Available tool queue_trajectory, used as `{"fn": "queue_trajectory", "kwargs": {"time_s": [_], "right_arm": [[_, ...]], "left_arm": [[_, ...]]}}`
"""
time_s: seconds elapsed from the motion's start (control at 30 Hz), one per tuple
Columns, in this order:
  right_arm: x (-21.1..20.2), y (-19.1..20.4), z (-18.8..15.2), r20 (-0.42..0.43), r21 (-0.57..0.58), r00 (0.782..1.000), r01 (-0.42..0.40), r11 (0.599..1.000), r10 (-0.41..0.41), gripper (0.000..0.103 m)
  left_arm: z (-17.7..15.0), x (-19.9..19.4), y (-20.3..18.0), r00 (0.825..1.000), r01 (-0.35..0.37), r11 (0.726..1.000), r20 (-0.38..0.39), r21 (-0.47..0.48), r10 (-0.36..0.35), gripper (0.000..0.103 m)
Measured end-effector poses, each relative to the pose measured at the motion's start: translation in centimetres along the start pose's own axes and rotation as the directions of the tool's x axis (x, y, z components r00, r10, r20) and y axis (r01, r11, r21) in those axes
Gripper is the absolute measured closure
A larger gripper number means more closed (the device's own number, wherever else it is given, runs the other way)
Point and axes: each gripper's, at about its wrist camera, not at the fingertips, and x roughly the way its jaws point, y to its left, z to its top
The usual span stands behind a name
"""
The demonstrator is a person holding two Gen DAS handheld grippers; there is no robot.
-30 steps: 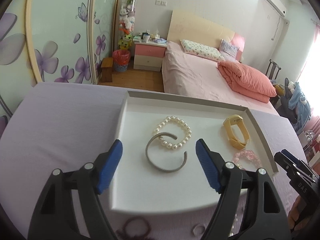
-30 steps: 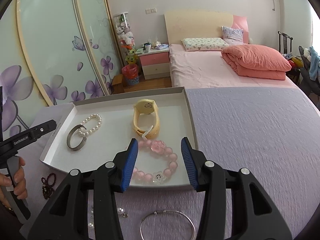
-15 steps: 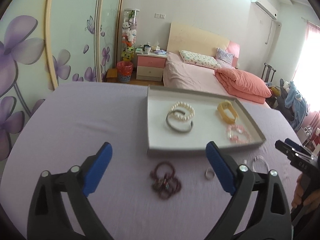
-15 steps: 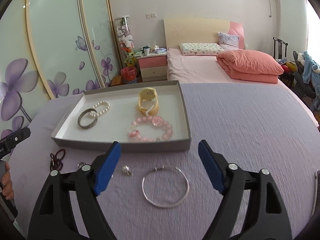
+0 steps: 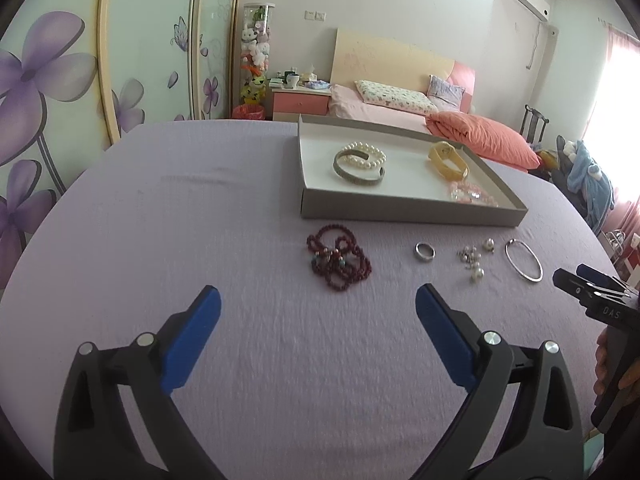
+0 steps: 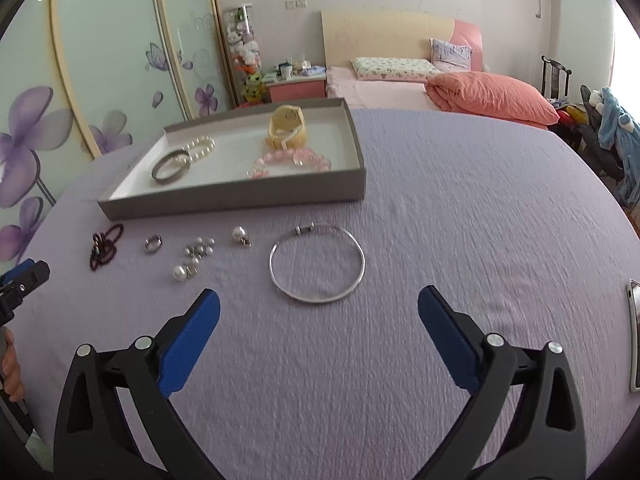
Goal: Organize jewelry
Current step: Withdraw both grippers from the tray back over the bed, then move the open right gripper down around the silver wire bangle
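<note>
on the purple cloth (image 5: 168, 216) that covers the table, a grey tray (image 5: 404, 212) with a white inside stands at the far side, toward the bed (image 6: 384, 88). in the tray lie a pearl bracelet (image 5: 366, 156), touching a grey metal cuff (image 5: 357, 172), and to the right a yellow watch (image 5: 449, 162) and a pink bead bracelet (image 5: 472, 194) near the front right corner.

in front of the tray, still on the cloth, the other jewelry lies in a row: a dark red bead string (image 5: 339, 260) in loops, a small silver ring (image 5: 424, 251), a little group of pearl earrings (image 5: 474, 260), and a thin silver bangle (image 6: 317, 266). these pieces are apart from each other and none touches the tray.

the left gripper (image 5: 318, 312) hovers over bare cloth just before the red bead string. its jaws have just been opening, they stand wide apart and nothing is between them. the right gripper (image 6: 319, 312) hovers just before the silver bangle. its jaws have also just been opening and are wide apart, with only cloth between the blue pads (image 6: 188, 344).

nothing stands between the grippers and the loose pieces. in the right wrist view a flat object with a silver edge (image 6: 633, 336) lies at the right border, and a hand (image 6: 10, 368) holds the left tool at the left border.
</note>
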Motion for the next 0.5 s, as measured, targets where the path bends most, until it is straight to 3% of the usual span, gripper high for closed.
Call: {"fn": "queue_trajectory", "kwargs": {"time_s": [0.23,0.5], "right_arm": [[2.4,0.5,-0.3,-0.093,-0.052,0.993,0.064,0.997,-0.068,0.001],[4.6,0.0,0.1,-0.152,-0.019,0.984,0.086,0.996,-0.088,0.001]], "left_arm": [[-0.4,0.2,-0.2,1.000,0.011,1.000,-0.006,0.011,-0.011,0.005],[-0.3,0.7,-0.3,1.000,0.020,1.000,-0.020,0.004,-0.020,0.005]]}}
